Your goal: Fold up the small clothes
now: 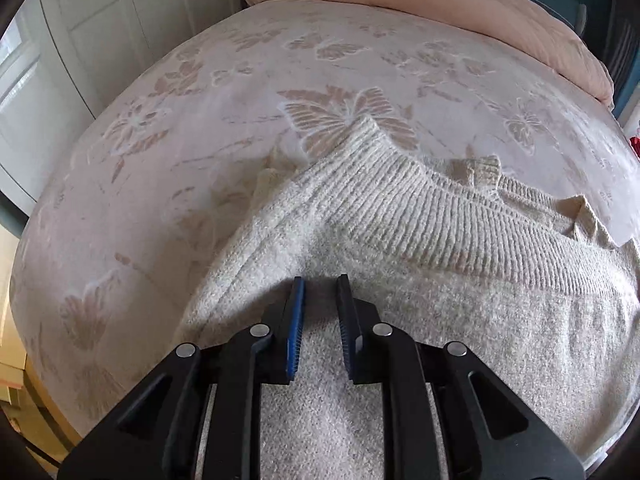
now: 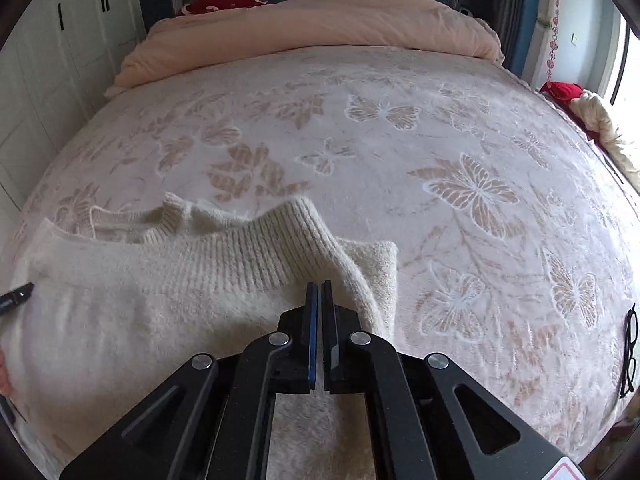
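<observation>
A cream knitted sweater [image 1: 460, 300] lies on the bed with its ribbed hem folded over the body; it also shows in the right wrist view [image 2: 160, 300]. My left gripper [image 1: 320, 282] sits over the sweater's left side with its jaws a little apart, a strip of knit showing between them. My right gripper [image 2: 319, 286] is shut on the sweater's right edge, just below the ribbed band [image 2: 256, 252]. The tip of the left gripper [image 2: 16, 296] shows at the far left of the right wrist view.
The bed has a pale blanket with butterfly patterns [image 2: 460, 184]. A rolled peach duvet [image 2: 312, 24] lies along the head of the bed. Black glasses [image 2: 629, 352] lie at the right edge. White wardrobe doors [image 1: 80, 40] stand to the left.
</observation>
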{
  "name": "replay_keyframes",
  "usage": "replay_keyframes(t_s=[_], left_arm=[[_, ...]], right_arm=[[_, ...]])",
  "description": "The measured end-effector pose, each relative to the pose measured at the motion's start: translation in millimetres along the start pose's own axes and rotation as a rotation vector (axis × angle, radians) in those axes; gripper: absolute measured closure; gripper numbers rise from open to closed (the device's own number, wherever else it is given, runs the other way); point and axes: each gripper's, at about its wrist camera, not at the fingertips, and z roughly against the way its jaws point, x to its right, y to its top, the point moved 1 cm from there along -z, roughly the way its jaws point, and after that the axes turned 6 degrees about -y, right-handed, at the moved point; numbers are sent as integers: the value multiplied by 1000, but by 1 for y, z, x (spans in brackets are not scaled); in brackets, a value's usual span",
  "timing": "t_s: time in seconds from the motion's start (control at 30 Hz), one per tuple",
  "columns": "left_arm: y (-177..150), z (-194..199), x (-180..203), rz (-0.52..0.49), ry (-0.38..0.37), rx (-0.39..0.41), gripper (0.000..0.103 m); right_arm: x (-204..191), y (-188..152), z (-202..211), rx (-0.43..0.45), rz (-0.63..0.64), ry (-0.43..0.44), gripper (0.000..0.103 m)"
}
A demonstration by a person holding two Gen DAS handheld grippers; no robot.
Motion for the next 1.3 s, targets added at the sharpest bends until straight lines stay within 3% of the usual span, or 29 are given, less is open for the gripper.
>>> replay_keyframes(t_s=[0.07, 0.23, 0.33, 0.43, 0.5, 0.57, 0.63, 0.7, 0.73, 0.9, 1.0, 1.07, 1.17, 1.3], left_arm=[[-1, 2, 2, -2, 3, 7, 87], [-12, 34, -2, 20, -66, 8, 86], [-28, 48, -9, 14, -40, 29, 83], [-43, 41, -26, 49, -32, -9, 83], [-48, 38, -32, 69, -57, -3, 82], [-47, 38, -28, 57, -36, -6, 82], [-46, 38, -26, 60, -21, -15, 82], [-46, 37, -25, 65, -16, -24, 82], [-45, 36, -26, 70, -19, -27, 82], [-46, 33, -28, 51, -23, -30, 81], [-46, 29, -24, 35, -2, -29, 82], [-45, 29, -22, 36, 7, -31, 82], [-45, 36, -25, 60, -21, -30, 82], [-53, 58, -33, 99, -55, -4, 82]], right_arm=[[5, -15, -32, -93, 29, -37, 103], [12, -16, 38, 52, -63, 28, 103], [19, -30, 51, 49, -60, 10, 100], [37, -32, 49, 32, -126, 39, 96], [40, -21, 41, 19, -122, 53, 85], [34, -10, 30, 9, -101, 50, 62], [25, -1, 12, -17, -73, 64, 57], [15, 4, -12, -78, -45, 76, 63], [11, 6, -20, -94, -33, 87, 95], [31, 14, 2, 16, -137, 67, 97], [26, 0, -40, -117, -68, 24, 96], [20, 2, -19, -59, -58, 8, 92], [7, 1, 34, 57, -76, 61, 88], [-41, -28, 81, 81, 37, 186, 88]])
